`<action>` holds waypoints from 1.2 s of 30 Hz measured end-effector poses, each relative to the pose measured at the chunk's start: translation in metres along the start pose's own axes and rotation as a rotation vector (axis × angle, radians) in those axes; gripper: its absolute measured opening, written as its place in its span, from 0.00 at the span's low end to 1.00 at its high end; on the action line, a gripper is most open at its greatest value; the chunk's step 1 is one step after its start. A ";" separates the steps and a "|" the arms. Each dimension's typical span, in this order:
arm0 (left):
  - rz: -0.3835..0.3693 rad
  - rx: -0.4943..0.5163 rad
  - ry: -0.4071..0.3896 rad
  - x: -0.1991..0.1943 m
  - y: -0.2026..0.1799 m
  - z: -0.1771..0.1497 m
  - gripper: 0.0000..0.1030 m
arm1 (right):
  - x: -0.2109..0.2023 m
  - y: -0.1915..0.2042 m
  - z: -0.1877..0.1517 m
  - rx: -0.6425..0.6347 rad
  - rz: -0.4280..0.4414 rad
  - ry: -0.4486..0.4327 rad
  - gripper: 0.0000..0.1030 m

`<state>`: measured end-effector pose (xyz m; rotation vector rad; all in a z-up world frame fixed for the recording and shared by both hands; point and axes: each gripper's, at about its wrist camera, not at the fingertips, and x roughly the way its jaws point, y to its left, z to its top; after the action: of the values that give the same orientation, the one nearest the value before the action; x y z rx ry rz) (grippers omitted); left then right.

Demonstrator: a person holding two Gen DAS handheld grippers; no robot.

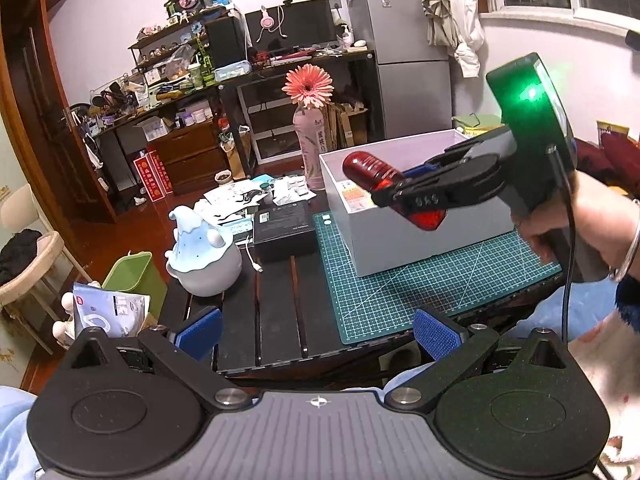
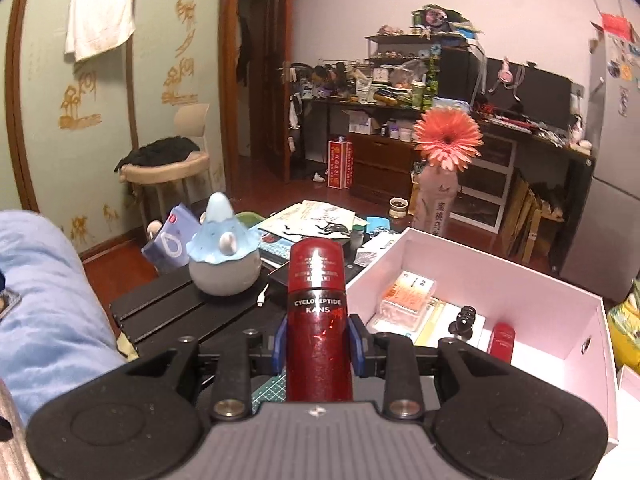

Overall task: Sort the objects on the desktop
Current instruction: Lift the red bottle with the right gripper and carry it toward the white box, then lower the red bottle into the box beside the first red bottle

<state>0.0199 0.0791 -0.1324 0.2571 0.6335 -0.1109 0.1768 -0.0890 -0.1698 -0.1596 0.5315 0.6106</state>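
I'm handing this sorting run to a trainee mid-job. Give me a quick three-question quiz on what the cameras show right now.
1. True or false: the right hand-held gripper is shut on the red bottle.
2. Multiple choice: the left hand-held gripper is A) open and holding nothing, B) shut on the black box, C) shut on the flower.
3. Fill in: a second, smaller red bottle already lies inside the white ____.

Key:
1. True; its blue pads press both sides of the bottle.
2. A.
3. Box; it stands on the green cutting mat.
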 end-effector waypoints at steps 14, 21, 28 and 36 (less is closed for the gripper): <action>-0.048 -0.053 0.018 0.009 0.006 0.012 1.00 | -0.012 -0.037 0.002 0.069 -0.076 -0.035 0.28; -0.061 -0.071 -0.007 0.011 0.003 0.018 1.00 | -0.015 -0.054 0.004 0.101 -0.095 -0.037 0.28; -0.069 -0.082 -0.034 0.016 -0.002 0.024 1.00 | -0.018 -0.066 0.006 0.109 -0.115 -0.033 0.28; -0.074 -0.060 -0.041 0.023 -0.012 0.030 1.00 | -0.017 -0.087 0.009 0.139 -0.142 -0.023 0.28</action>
<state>0.0533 0.0591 -0.1257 0.1734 0.6043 -0.1675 0.2197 -0.1661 -0.1542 -0.0583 0.5331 0.4351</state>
